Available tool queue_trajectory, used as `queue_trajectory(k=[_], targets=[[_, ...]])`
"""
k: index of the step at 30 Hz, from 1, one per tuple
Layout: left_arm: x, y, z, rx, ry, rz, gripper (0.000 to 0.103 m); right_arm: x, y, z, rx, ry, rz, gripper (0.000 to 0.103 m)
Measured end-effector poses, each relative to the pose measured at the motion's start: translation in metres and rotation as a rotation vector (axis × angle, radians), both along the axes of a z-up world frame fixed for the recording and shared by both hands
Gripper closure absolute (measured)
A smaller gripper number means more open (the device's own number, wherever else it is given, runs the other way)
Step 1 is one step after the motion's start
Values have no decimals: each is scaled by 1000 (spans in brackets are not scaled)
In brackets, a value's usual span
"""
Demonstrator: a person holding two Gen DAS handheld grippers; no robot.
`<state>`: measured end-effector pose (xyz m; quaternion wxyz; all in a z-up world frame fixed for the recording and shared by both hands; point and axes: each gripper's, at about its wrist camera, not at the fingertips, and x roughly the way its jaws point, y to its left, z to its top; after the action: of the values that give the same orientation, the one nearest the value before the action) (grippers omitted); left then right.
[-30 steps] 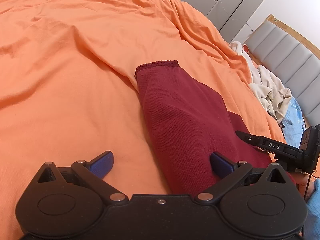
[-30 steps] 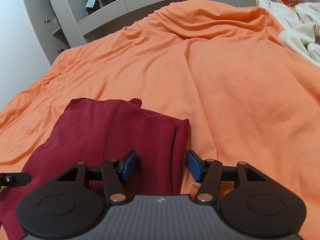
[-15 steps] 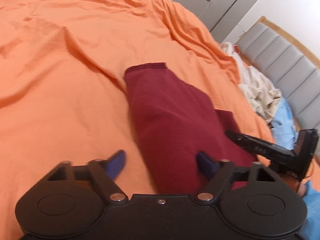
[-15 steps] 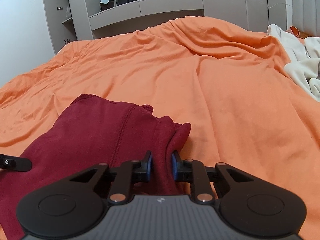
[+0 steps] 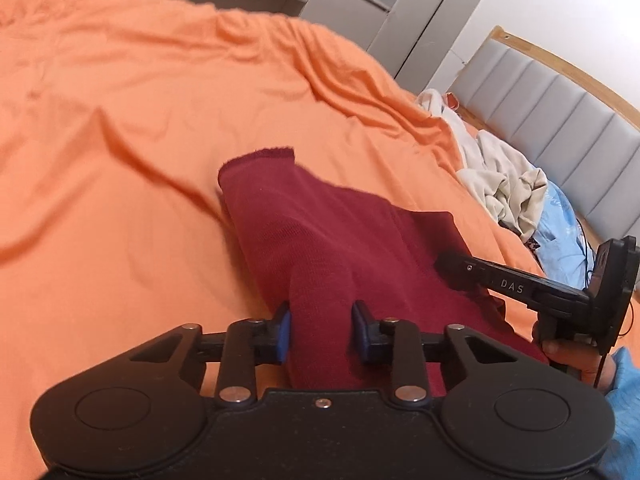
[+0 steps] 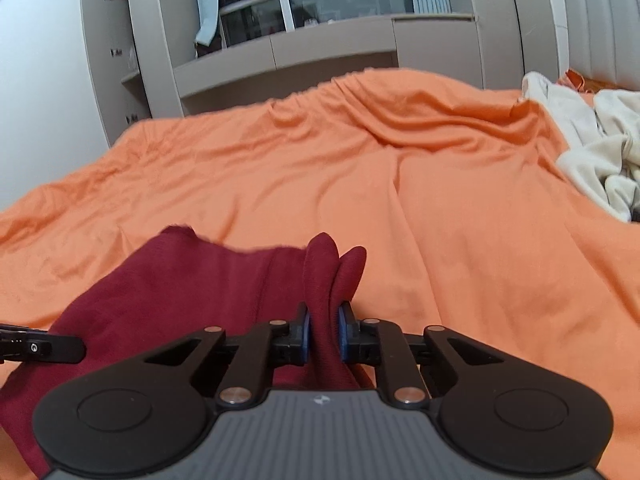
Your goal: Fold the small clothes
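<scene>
A dark red knit garment (image 5: 320, 236) lies folded lengthwise on the orange bedcover (image 5: 120, 168). My left gripper (image 5: 321, 332) is closing on its near edge, and the blue pads press a raised ridge of the cloth. At the garment's other near corner (image 6: 200, 284), my right gripper (image 6: 323, 334) is also closing, its pads pinching a bunched fold that stands up in front of them. One finger of the right gripper (image 5: 472, 274) shows over the garment's right side in the left wrist view. The near hem is hidden under both grippers.
A heap of cream clothes (image 5: 504, 176) and a light blue cloth (image 5: 560, 236) lie to the right by the padded headboard (image 5: 560, 112). Grey cabinets (image 6: 320, 48) stand beyond the bed's far edge. Wrinkled orange cover (image 6: 440, 200) stretches ahead.
Both grippers went from open around the garment's near edge to closed on it. Both have risen, lifting the near edge off the bed; the far hem has slid slightly.
</scene>
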<state>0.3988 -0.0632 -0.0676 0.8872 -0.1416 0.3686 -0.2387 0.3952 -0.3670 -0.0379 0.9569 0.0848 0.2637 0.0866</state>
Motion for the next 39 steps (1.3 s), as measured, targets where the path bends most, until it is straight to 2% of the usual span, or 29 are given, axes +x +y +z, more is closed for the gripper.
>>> queue_trajectory(k=[6,11,16,20,25,26,28,30,33,34,36,38,39], targets=[[-7,15,34,14,-90,3,76,-7,16,27,69,-77,45,88],[-17,39,61,55,-162,52,76,4,43,44,164,-112,103,88],[-30,68,79,83,-214,129,76,20,75,41,132,-92,147,88],[-34,88,72,84,-181,175,76,33,97,27,74,-45,163,88],[-27,96,37,131,-85,194,76,47,111,5,2,26,119,87],[-27,97,31,141,-73,196,75,48,111,2,-3,45,112,84],[-28,100,24,151,-70,197,74,48,111,-3,-21,62,95,72],[-28,103,20,152,-68,194,72,44,111,-6,-55,68,72,48],[-25,103,17,157,-57,198,68,37,112,-7,-91,82,40,30],[-24,103,16,161,-53,197,65,35,112,-6,-100,85,30,27],[-22,101,14,166,-42,198,57,30,113,-2,-118,78,29,15],[-21,97,12,172,-28,209,41,22,116,3,-140,61,34,6],[-20,98,11,174,-19,220,37,15,118,6,-154,49,39,2]])
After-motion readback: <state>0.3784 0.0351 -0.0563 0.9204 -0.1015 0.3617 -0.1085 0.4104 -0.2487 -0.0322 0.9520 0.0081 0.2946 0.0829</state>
